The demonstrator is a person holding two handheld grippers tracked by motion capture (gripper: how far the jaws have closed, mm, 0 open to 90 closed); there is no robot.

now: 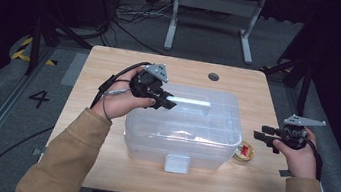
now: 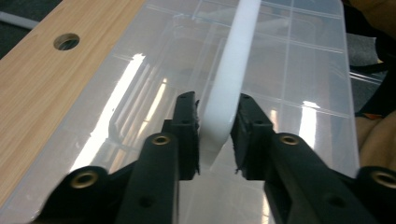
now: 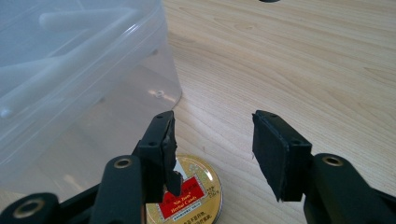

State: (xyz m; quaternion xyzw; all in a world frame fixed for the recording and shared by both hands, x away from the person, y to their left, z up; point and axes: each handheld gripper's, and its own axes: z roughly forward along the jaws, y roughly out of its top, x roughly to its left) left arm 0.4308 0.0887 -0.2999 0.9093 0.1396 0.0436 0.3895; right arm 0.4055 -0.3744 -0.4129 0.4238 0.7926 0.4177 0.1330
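While the left gripper [image 1: 170, 100] has its fingers [image 2: 187, 126] closed around the white handle [image 2: 231, 84] on the lid of the clear storage box [image 1: 184, 128], mid-desk, the grasp looks made and the lift is yet to come. Lid's on, front latch [image 1: 176, 163] down. Right gripper [image 1: 265, 135] waits half open, holding nothing, over a small gold tin [image 3: 187, 193] beside the box near the desk's [image 1: 112, 67] right edge.

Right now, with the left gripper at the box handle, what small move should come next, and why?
Probably lift the left gripper gently to raise the lid by its white handle. The jaws stand on both sides of the handle and seem to press it. The right gripper is open above the small tin beside the box, so nothing blocks the lid.
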